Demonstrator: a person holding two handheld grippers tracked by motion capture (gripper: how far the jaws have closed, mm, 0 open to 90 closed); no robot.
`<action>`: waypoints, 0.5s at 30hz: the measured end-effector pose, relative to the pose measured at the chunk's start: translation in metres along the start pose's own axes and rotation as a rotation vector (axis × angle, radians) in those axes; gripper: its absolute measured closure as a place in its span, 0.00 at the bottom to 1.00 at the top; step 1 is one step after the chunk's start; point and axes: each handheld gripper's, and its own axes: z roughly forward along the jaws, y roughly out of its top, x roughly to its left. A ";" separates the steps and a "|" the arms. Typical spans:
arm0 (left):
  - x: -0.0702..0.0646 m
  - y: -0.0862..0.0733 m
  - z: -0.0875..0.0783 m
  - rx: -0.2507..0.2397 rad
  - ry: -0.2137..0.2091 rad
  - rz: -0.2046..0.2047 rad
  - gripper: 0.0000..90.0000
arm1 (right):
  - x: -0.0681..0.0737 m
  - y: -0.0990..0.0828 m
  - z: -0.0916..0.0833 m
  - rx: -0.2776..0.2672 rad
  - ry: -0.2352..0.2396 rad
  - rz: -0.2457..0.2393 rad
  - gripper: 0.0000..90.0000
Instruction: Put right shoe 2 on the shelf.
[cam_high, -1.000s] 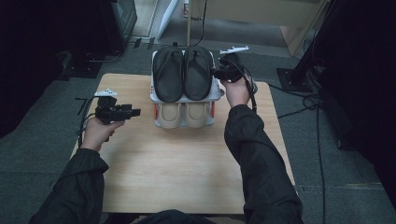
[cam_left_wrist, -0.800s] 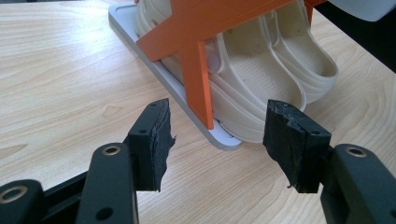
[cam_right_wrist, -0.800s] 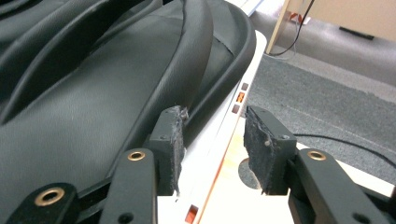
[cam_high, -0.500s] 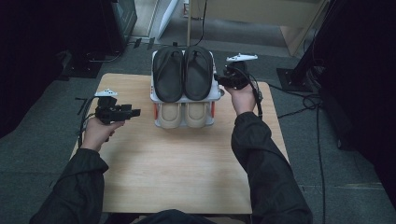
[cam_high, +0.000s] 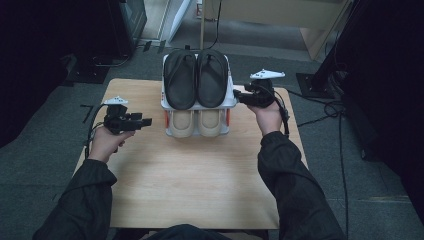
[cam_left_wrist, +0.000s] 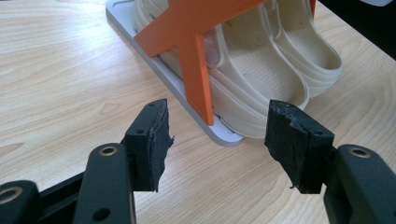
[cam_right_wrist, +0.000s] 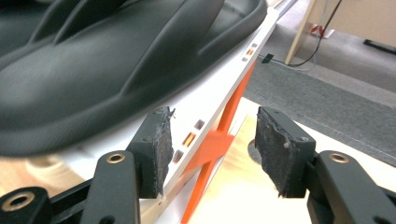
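Note:
A small two-shelf rack stands at the table's far middle. A pair of black sandals lies on its white top shelf, and a pair of beige clogs on the bottom plate. My left gripper hovers left of the rack, open and aimed at the clogs, with nothing between its pads. My right gripper sits at the top shelf's right edge. Its jaws have just been opening and hold nothing. The black sandal and the shelf edge lie just ahead of them.
Orange cross braces hold the rack's shelves apart at its sides. The wooden table has bare room in front of the rack. Cables trail over the grey floor to the right, and dark furniture stands at the back left.
My right hand has drawn back to the right and slightly down from the black sandal's edge, and its jaws have opened. The left hand has stayed put.

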 end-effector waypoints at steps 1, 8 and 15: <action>0.000 0.000 0.000 0.000 0.000 0.002 0.45 | 0.000 -0.003 -0.001 0.003 0.007 -0.004 0.52; -0.002 -0.001 0.001 0.000 0.003 0.008 0.44 | 0.003 -0.020 -0.009 -0.014 0.041 -0.012 0.51; -0.006 -0.002 0.003 0.002 0.006 0.013 0.43 | 0.006 -0.034 -0.016 -0.009 0.056 -0.032 0.50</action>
